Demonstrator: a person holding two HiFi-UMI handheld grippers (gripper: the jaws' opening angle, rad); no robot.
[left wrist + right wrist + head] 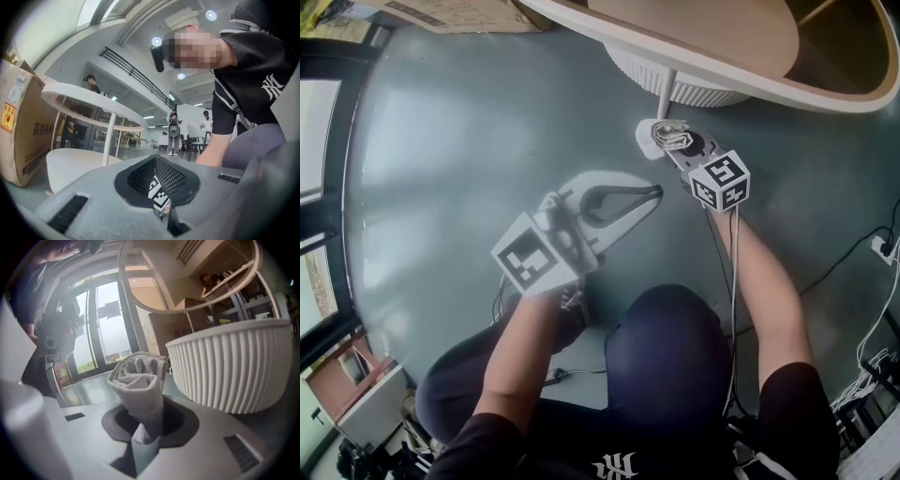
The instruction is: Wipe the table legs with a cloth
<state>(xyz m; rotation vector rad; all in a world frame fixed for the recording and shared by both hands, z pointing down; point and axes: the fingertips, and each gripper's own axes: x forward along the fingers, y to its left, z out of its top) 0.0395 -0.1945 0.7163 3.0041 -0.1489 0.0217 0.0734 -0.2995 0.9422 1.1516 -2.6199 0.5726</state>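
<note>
Forward, the right tongs [667, 139] grip cloth [139, 380] by table leg [667, 92]

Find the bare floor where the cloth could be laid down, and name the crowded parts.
Widest bare floor lies between the cardboard box, the window frame and the left tongs. Crowded: around the table leg and ribbed base, where the right tongs grip the cloth, and by the cables on the right.

Ahead: ribbed base [637, 67], tabletop [694, 28] crowd table leg [667, 94]; floor [469, 141] leftward open.
</note>
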